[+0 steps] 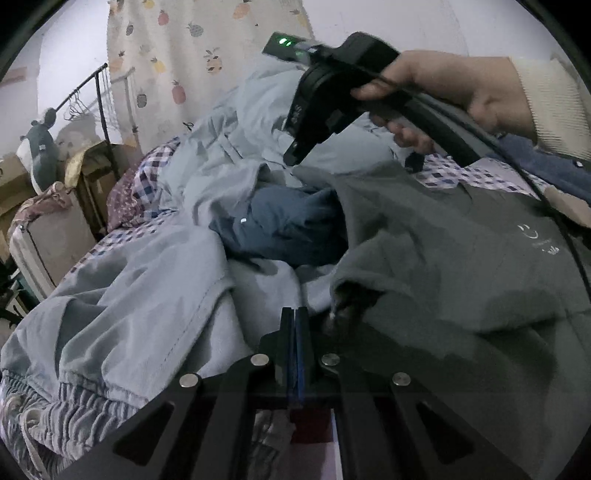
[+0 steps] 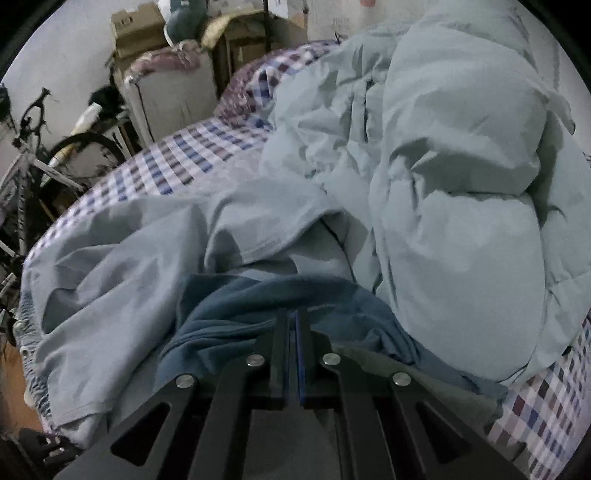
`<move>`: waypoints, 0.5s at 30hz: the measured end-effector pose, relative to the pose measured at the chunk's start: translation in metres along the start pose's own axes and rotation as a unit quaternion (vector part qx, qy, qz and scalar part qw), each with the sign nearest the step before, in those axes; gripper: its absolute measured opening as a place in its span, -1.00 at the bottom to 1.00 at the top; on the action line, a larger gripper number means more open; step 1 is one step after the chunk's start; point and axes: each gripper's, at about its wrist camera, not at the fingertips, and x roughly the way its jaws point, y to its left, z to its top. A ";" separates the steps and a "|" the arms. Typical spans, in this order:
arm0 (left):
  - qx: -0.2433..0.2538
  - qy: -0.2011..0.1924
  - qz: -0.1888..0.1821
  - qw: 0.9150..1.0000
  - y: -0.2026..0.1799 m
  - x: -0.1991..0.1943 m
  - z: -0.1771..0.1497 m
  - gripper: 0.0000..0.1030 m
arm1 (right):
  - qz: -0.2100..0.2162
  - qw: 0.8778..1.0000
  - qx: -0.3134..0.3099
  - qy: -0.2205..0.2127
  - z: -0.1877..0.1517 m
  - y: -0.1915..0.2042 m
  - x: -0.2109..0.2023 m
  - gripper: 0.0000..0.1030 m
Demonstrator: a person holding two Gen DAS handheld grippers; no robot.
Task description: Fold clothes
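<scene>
A grey sweatshirt (image 1: 443, 258) with a small smiley print lies rumpled on the bed at the right. A darker blue garment (image 1: 288, 229) is bunched in the middle, and light blue trousers (image 1: 129, 295) with a gathered waistband spread to the left. My left gripper (image 1: 294, 314) is shut, with nothing between its fingers, and sits just left of the sweatshirt's cuff opening. A hand holds my right gripper (image 1: 295, 157) above the pile. In the right wrist view my right gripper (image 2: 294, 317) is shut and empty over the blue garment (image 2: 240, 314), with grey cloth (image 2: 373, 363) beneath it.
A puffy pale blue duvet (image 2: 461, 184) fills the back of the checked bedsheet (image 2: 177, 162). Cardboard boxes (image 2: 136, 29), a suitcase (image 2: 177, 96) and a bicycle (image 2: 33, 155) stand beside the bed. A clothes rail (image 1: 99, 96) and a fruit-print curtain (image 1: 177, 55) are behind.
</scene>
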 end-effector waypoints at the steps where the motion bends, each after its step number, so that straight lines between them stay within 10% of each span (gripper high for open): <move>1: 0.006 -0.002 0.001 1.000 -0.002 -0.001 0.000 -1.00 | -0.002 1.000 0.004 -0.001 -0.001 -0.001 -0.001 -0.95; 5: 0.047 -0.017 -0.012 0.999 -0.015 -0.009 -0.001 -0.85 | 0.003 0.999 0.028 -0.020 -0.008 -0.010 -0.020 -0.81; 8: 0.068 -0.014 -0.009 0.998 -0.024 -0.007 -0.001 -0.25 | 0.009 0.999 0.044 -0.026 -0.019 -0.022 -0.037 -0.53; 15: 0.041 -0.019 0.016 0.999 -0.017 -0.004 0.009 -0.20 | 0.036 0.995 0.092 -0.024 -0.063 -0.061 -0.061 -0.35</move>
